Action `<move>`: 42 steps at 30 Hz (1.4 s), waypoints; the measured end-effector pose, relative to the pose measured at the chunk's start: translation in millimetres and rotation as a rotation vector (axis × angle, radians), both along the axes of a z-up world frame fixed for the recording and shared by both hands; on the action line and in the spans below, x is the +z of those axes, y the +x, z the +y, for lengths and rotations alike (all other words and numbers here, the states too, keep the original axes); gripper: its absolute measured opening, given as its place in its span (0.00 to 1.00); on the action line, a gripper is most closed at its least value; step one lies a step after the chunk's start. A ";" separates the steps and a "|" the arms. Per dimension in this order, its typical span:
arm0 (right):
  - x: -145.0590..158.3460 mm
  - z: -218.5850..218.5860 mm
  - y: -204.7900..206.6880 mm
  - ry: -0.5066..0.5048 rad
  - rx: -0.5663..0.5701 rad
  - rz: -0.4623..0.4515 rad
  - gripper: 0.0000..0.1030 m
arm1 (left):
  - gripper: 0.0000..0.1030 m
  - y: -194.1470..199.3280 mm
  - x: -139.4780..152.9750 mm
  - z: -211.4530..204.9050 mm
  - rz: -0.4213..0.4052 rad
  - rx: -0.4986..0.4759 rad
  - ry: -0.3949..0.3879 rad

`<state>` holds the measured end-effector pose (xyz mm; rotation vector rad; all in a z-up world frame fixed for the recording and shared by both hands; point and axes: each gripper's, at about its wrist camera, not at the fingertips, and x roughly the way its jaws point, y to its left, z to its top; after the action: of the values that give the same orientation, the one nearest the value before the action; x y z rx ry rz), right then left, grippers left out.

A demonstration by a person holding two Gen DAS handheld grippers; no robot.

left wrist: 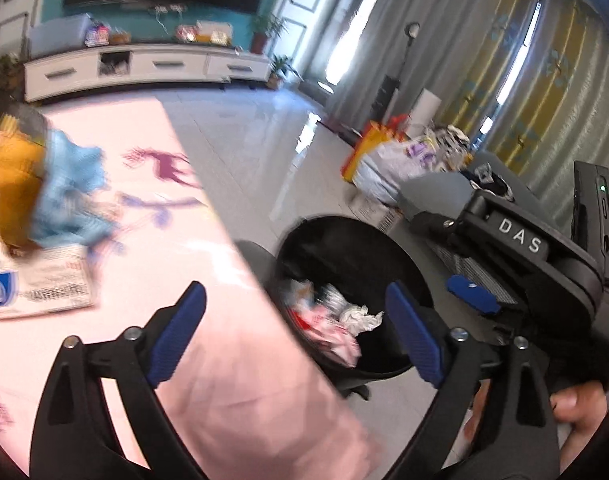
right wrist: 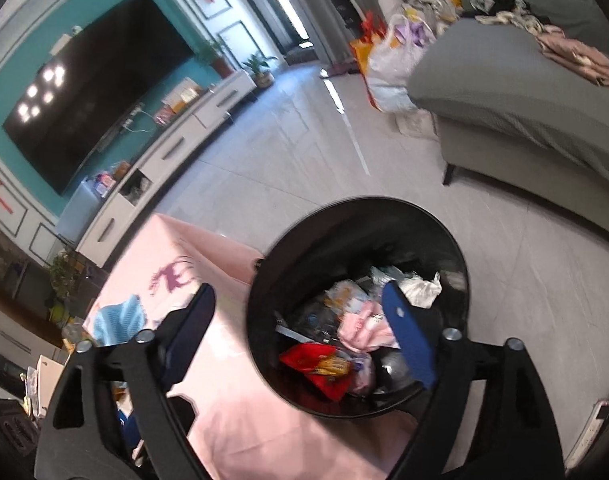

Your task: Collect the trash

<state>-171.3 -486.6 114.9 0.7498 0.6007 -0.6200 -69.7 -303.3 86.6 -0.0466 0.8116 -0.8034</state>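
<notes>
Both jaws stand wide and empty: left gripper (left wrist: 296, 332) over the pink table's (left wrist: 208, 240) edge, right gripper (right wrist: 300, 332) above the black bin (right wrist: 356, 304) beside it, trash (right wrist: 344, 344) inside

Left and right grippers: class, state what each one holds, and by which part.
Nothing is held. The left gripper and the right gripper both stand open and empty above the round black plastic bin.

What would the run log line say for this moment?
left gripper: open, empty | right gripper: open, empty | black trash bin: holds wrappers, crumpled paper
</notes>
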 end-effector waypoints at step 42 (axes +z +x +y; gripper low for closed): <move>0.9 269.0 201.4 -0.330 0.766 0.064 0.24 | 0.97 91.5 -32.6 353.2 0.163 0.692 -0.078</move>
<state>30.1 -217.6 115.8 0.1532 0.7611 -0.0245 21.8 49.9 54.0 -0.4436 0.8424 -0.1754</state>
